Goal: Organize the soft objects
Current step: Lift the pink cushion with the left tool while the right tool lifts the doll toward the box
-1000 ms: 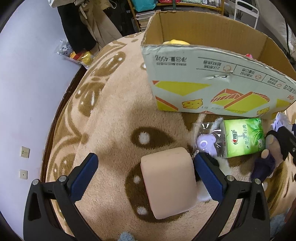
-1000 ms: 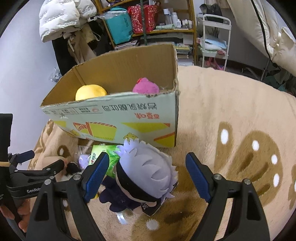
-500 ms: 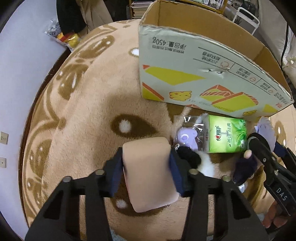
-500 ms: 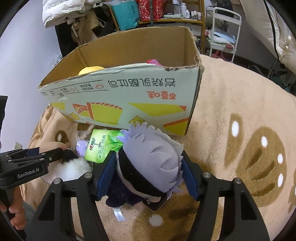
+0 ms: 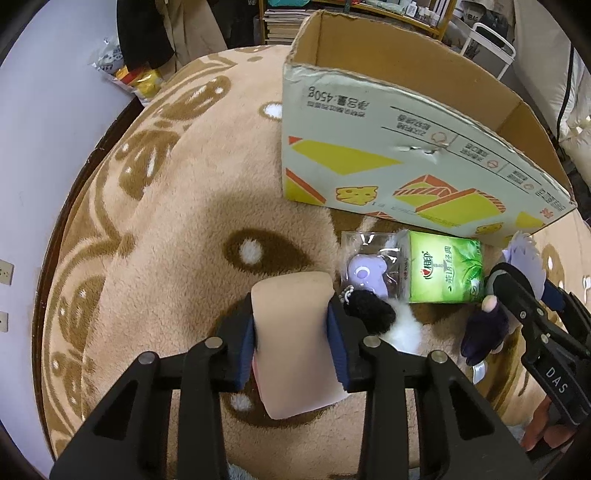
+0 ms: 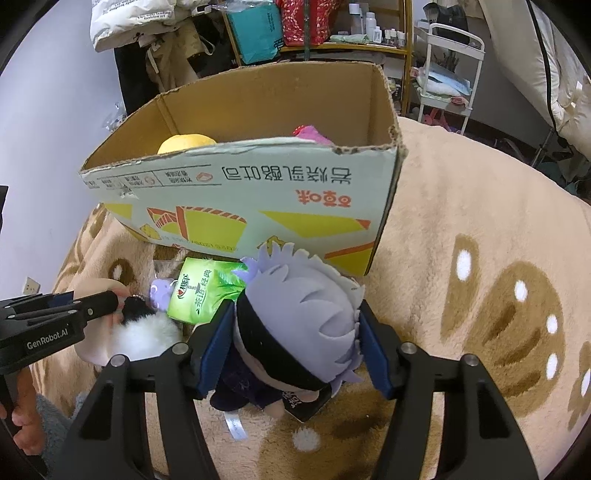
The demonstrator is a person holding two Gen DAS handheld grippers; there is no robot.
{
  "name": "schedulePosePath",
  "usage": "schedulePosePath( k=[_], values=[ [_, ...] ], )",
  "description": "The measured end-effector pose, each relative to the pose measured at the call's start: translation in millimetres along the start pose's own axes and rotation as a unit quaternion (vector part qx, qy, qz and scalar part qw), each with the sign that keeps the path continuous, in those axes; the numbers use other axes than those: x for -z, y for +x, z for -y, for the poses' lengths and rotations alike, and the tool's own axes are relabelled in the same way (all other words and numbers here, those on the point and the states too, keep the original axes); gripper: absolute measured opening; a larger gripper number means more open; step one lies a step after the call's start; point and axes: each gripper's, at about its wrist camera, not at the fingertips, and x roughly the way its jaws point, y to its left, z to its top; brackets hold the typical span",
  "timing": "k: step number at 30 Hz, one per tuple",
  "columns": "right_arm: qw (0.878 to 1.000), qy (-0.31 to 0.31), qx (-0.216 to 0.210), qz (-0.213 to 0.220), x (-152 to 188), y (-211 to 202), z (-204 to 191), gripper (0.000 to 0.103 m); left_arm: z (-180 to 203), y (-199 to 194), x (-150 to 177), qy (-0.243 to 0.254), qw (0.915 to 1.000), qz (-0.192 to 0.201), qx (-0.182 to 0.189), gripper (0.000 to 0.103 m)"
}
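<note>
left gripper (image 5: 291,341) jaws closing on smooth peach foam block (image 5: 295,347), right gripper (image 6: 291,345) jaws on plush doll (image 6: 295,332)

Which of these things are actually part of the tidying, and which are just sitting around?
Part of the job:
- peach foam block, left gripper closing on it
- plush doll, right gripper closing on it
- cardboard box
- black-and-white pompom
- green tissue pack

Just lying about:
- rug
- white cart
- shelf
</note>
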Motion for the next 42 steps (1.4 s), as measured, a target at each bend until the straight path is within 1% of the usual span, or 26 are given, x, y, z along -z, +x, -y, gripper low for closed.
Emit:
schedulePosePath(
  k=[6,8,11,15,20,25,28,29,33,34,36,37,38,40,42],
  values=[
    [1.0,-0.004,0.003,0.01,0.1,-7.8,-0.5,0.067,1.4,-9.6,1.2,0.006,0.9998,0.02,0.0,0.033],
    [1.0,-0.005,0.009,0.015,-0.6,-10.2,-0.7,0.067,2.2,-13.8,1.7,0.009,0.9996,0.028,0.004,0.031],
    [1.0,-0.004,0.008,0.017,-1.1,-12.6,1.5,0.067,5.3,-20.9,2.6,0.017,0.999,0.042,0.006,0.03],
    [1.0,-0.006,0.012,0.025,-1.1,-19.2,1.3,0.067,13.5,-37.2,6.9,0.034,0.9966,0.074,0.002,0.03],
    [0.999,-0.013,0.01,0.043,-3.0,-32.4,-2.4,0.067,12.9,-55.0,9.0,0.03,0.9942,0.103,0.012,0.03],
    [0.997,-0.021,0.002,0.069,-5.7,-50.7,-7.4,0.067,9.2,-81.6,12.0,0.024,0.9865,0.16,0.02,0.03],
    [0.996,-0.021,0.0,0.089,-7.2,-63.0,-8.8,0.067,9.2,-97.4,13.9,0.022,0.9788,0.202,0.026,0.03],
    [0.995,-0.02,-0.001,0.095,-8.3,-66.7,-9.2,0.067,9.6,-104.6,15.2,0.023,0.9748,0.22,0.031,0.03],
    [0.991,-0.018,0.0,0.13,-13.7,-86.0,-8.4,0.067,12.4,-124.6,18.4,0.029,0.9625,0.267,0.037,0.03],
    [0.99,-0.014,-0.004,0.14,-15.1,-91.4,-7.2,0.067,14.3,-131.8,20.2,0.035,0.9572,0.285,0.036,0.03],
    [0.988,-0.008,-0.007,0.157,-19.5,-100.3,-5.8,0.067,17.5,-141.7,22.0,0.039,0.9497,0.309,0.036,0.03],
    [0.986,-0.011,-0.006,0.167,-22.1,-104.9,-5.9,0.067,18.4,-148.0,24.2,0.039,0.9436,0.327,0.036,0.03],
    [0.984,-0.011,-0.006,0.175,-23.8,-109.0,-5.9,0.067,18.9,-152.1,26.0,0.039,0.9398,0.338,0.036,0.03],
    [0.981,-0.009,-0.01,0.196,-29.8,-117.7,-4.5,0.067,22.1,-163.3,29.2,0.047,0.9273,0.37,0.032,0.03],
    [0.977,-0.007,-0.013,0.213,-34.9,-124.9,-3.1,0.067,24.9,-170.6,30.0,0.052,0.9193,0.389,0.028,0.03]
  ],
)
